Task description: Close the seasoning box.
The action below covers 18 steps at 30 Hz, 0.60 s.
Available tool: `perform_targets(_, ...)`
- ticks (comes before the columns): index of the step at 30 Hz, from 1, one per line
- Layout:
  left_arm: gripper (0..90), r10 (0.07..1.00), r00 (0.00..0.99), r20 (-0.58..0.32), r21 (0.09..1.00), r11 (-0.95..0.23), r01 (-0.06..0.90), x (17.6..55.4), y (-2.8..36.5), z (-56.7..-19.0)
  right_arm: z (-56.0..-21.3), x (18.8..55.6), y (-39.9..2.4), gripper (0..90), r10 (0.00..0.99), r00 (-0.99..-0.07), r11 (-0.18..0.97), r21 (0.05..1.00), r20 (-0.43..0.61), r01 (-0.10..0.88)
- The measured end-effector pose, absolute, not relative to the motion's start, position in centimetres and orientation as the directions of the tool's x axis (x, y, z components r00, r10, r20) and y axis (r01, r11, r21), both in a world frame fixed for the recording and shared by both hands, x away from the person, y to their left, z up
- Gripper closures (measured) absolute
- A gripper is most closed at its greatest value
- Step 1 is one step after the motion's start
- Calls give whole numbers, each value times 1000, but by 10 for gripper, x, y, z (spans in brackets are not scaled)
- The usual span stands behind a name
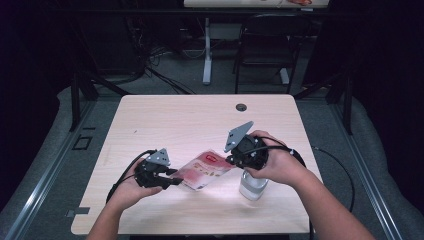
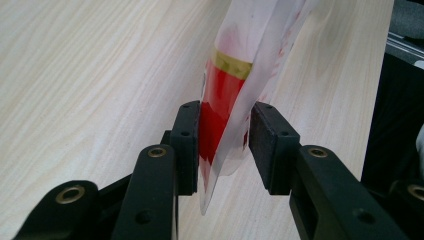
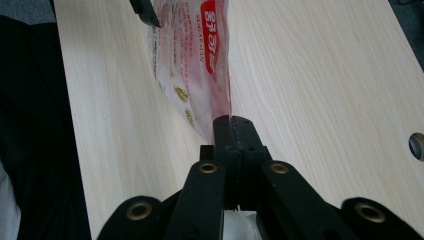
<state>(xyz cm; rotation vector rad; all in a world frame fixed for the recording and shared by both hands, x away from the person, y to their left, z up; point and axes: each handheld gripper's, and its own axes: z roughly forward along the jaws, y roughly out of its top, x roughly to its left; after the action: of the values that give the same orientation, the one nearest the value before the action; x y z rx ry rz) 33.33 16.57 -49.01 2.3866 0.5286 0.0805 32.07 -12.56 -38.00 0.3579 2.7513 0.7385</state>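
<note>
right now the red and white packet (image 1: 202, 172) hangs just above the near middle of the table (image 1: 200, 115), stretched between your two grippers. its printed face with the red label tilts up toward the far right, and it looks thin and flat. your right gripper (image 1: 231, 160) has its jaws pressed together on the packet's right edge; in the right gripper view (image 3: 231, 131) the two pads meet with the film caught between them. your left gripper (image 1: 176, 181) sits at the packet's near left end. in the left gripper view (image 2: 225, 145) its jaws are spread around that end: the left pad lies against the red part, while the right pad stands just off the film. just below your right hand (image 1: 280, 165) a pale cup (image 1: 252, 187) stands on the table's near right part.
</note>
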Motion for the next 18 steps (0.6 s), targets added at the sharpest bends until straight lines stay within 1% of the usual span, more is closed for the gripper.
perform_targets(11,678,407,906,-114,633,-673,382,336,160,-504,-383,323,-123,900,317,-929,825,538,-189,172)
perform_targets(13,678,407,907,-110,627,-679,381,336,159,-506,-383,324,-123,900,315,-931,826,536,-185,173)
perform_targets(14,678,416,905,-94,618,-688,381,335,158,-506,-384,324,-123,900,319,-931,822,541,-180,177)
perform_targets(16,678,415,905,-93,616,-690,380,335,156,-508,-384,325,-122,900,316,-931,828,533,-183,176)
perform_targets(17,678,407,907,-108,622,-685,381,336,156,-510,-384,325,-122,900,314,-932,828,533,-184,174)
perform_targets(18,679,415,905,-98,614,-690,383,336,156,-510,-384,325,-122,900,312,-932,827,535,-184,171)
